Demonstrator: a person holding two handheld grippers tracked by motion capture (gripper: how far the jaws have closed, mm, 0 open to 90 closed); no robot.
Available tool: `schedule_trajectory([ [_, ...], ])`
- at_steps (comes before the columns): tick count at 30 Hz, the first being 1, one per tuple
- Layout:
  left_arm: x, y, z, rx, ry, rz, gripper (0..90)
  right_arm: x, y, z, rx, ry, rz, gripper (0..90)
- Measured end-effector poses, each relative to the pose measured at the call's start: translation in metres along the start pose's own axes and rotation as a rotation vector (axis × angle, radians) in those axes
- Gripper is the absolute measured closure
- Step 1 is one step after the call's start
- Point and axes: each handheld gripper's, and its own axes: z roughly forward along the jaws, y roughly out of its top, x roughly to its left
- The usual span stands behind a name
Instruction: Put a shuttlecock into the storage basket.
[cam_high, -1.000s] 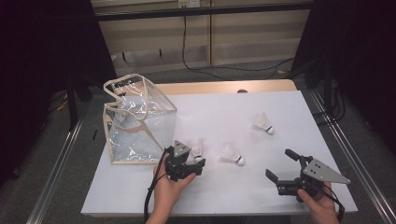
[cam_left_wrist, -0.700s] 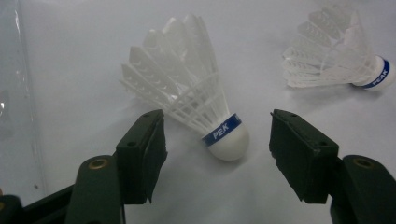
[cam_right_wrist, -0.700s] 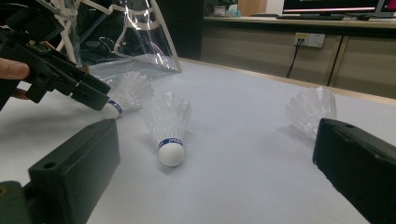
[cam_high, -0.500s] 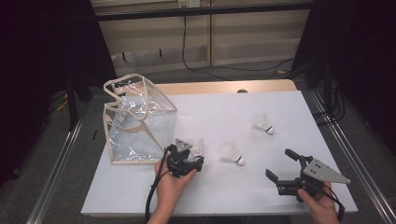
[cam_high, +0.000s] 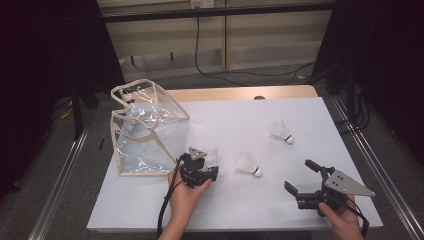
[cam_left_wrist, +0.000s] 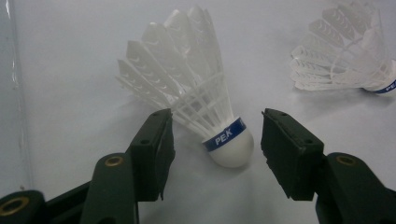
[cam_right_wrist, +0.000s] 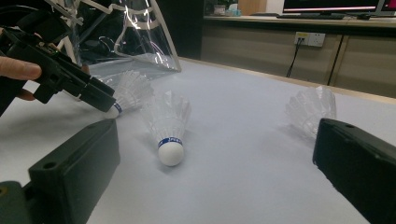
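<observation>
Three white feather shuttlecocks lie on the white table. The nearest shuttlecock lies beside the clear bag, with its cork toward me and a blue band on it. My left gripper straddles it. Its jaws have just been closing, the cork lies between them, and a gap shows on each side of it. A second shuttlecock lies mid-table, and a third shuttlecock lies farther right. My right gripper rests low at the front right, open wide and holding nothing.
A clear plastic bag with cream trim and handles stands upright at the table's left, close to my left gripper. Metal rails run along both sides of the table. The table's wooden back edge borders a wall with cables.
My left gripper has shifted slightly at the shuttlecock beside the bag, and its jaws look narrower. The right hand and the other two shuttlecocks have not moved.
</observation>
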Motion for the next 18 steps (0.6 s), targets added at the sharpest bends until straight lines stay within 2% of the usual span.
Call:
schedule_trajectory([
  [6, -0.0001, 0.0011, 0.0021, -0.002, 0.0, -0.019, 44.7, 0.0003, -0.0002, 0.0004, 0.002, 0.004, 0.001, 0.1],
  [10, -0.0006, 0.0021, 0.0035, 0.005, 0.0, -0.011, 45.4, 0.0002, -0.0002, 0.0004, 0.003, 0.004, 0.001, 0.1],
  [12, -0.0009, 0.0021, 0.0034, 0.009, -0.007, -0.024, 45.5, 0.0, -0.0004, 0.0006, 0.003, 0.001, 0.003, 0.1],
  [18, -0.0019, 0.003, 0.0055, 0.007, 0.0, -0.024, 46.3, -0.0002, -0.0003, 0.0006, 0.003, 0.001, 0.003, 0.1],
])
